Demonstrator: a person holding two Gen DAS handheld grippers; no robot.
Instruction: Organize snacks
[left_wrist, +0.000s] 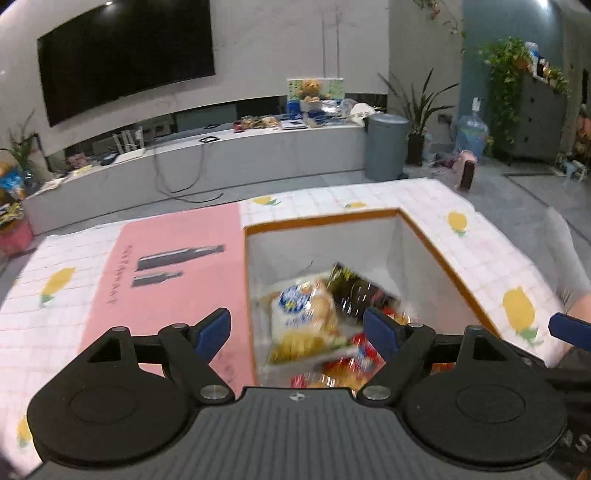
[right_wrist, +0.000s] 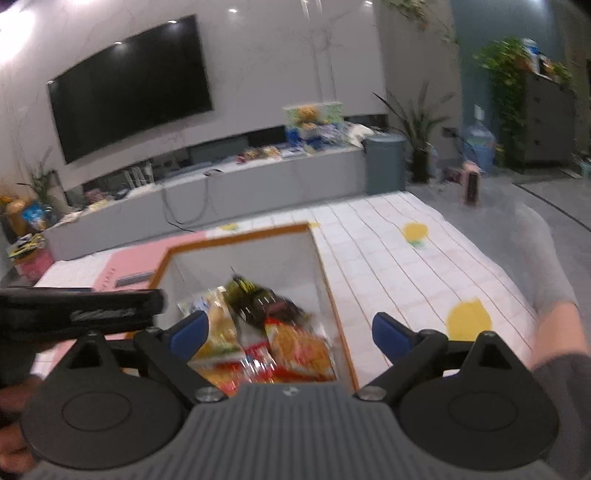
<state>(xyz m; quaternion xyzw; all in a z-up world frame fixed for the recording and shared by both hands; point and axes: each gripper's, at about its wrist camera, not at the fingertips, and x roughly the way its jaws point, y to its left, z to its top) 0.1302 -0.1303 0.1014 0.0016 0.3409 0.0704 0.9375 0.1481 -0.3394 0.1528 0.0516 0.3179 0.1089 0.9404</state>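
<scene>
Left wrist view: the left black gripper with blue finger pads (left_wrist: 297, 332) hangs over an open white box with an orange rim (left_wrist: 436, 254), its jaws spread wide and holding nothing. The box sits at 12 o'clock from the gripper on a white checked tablecloth with yellow lemon prints (left_wrist: 491, 258). Inside it lie snack packets: a cream-and-yellow snack bag with a blue round logo (left_wrist: 303, 314), lettering blurred beyond reading, a black snack packet with yellow markings (left_wrist: 356, 288) at 1 o'clock from it, and red-and-orange snack packets (left_wrist: 364, 356) below. At 10 o'clock lies a pink sheet printed with two dark bottle shapes (left_wrist: 170, 273); the handwriting-like line along its edge cannot be read. A blue pad of the other gripper shows at 3 o'clock.

Right wrist view: the right black gripper with blue finger pads (right_wrist: 290, 332) is also wide apart and empty, above the same orange-rimmed box (right_wrist: 332, 295). The cream-and-yellow bag (right_wrist: 218, 325), the black packet (right_wrist: 258, 299) and the red-and-orange packets (right_wrist: 295, 350) fill the box floor, all motion-blurred. The left gripper's black body crosses at 9 o'clock, its pale script unreadable. A wall-mounted black television screen (right_wrist: 129, 85) hangs at 11 o'clock, and a grey round bin (right_wrist: 384, 162) stands at 1 o'clock.
</scene>
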